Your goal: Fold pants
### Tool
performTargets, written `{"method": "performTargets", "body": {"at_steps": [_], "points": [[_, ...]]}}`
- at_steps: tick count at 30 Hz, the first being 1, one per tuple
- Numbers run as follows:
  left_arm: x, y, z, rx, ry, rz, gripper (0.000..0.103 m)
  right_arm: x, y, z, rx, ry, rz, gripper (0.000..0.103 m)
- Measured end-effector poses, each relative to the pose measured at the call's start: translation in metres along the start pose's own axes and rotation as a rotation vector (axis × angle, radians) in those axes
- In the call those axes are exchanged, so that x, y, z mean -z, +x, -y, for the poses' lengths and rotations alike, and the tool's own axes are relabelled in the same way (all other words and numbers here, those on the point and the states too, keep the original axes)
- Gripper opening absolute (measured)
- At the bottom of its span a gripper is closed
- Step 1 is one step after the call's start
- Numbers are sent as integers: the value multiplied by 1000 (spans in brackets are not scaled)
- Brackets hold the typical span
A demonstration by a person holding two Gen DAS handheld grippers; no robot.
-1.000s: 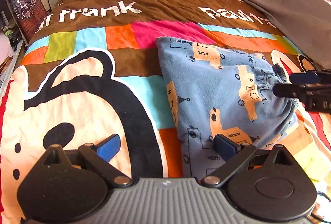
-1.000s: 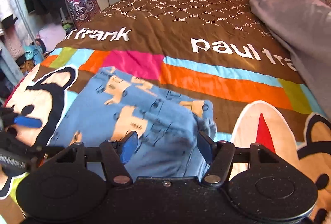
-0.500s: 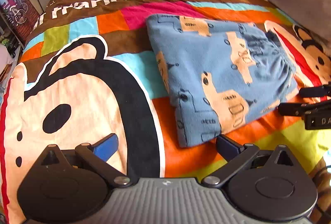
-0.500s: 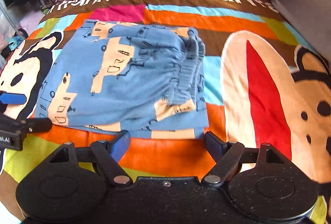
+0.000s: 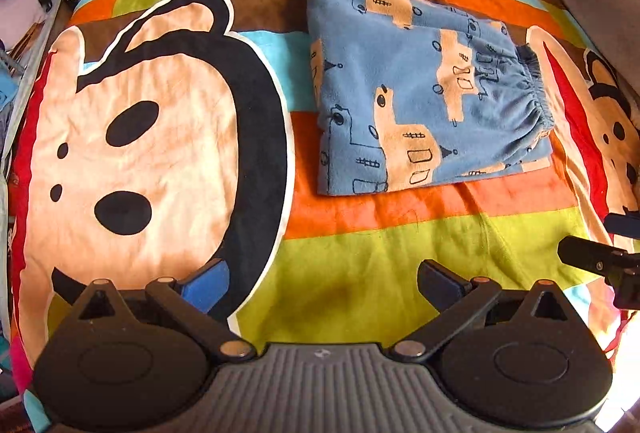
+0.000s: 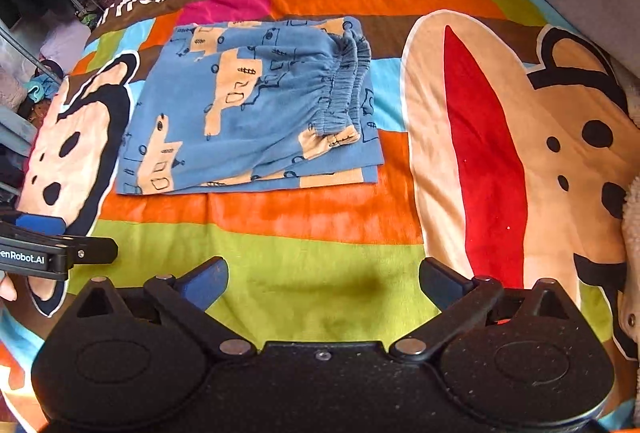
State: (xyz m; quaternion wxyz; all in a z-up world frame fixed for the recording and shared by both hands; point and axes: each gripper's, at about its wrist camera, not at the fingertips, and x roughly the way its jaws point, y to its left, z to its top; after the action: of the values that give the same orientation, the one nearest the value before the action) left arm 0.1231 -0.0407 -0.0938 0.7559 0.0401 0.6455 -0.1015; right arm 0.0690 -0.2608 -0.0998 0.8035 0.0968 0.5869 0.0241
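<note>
Clearly soft and light, the folded pants (image 6: 248,113) lie ahead of both tongs (image 5: 322,283) (image 6: 322,281); left gapes empty, right is opening, empty; grip folded edges.

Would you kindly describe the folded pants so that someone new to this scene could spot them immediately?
Start with the bright cartoon bedspread covering the bed. The pants lie on its striped middle, between the two large cartoon faces, folded into a flat rectangle. They are the only blue cloth printed with tan vehicles, with a gathered elastic waistband on the right edge.
</note>
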Motion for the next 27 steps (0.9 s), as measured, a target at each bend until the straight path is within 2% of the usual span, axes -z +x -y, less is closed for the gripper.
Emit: {"method": "performTargets", "body": {"at_steps": [16, 20, 27], "points": [[-33, 1, 11, -34, -50, 5, 103, -47, 3, 25, -91, -25, -29, 102], [-43, 1, 12, -57, -55, 34, 103, -68, 9, 35, -91, -36, -5, 102], [-69, 2, 13, -49, -72, 114, 103, -110, 30, 50, -121, -33, 54, 102]]}}
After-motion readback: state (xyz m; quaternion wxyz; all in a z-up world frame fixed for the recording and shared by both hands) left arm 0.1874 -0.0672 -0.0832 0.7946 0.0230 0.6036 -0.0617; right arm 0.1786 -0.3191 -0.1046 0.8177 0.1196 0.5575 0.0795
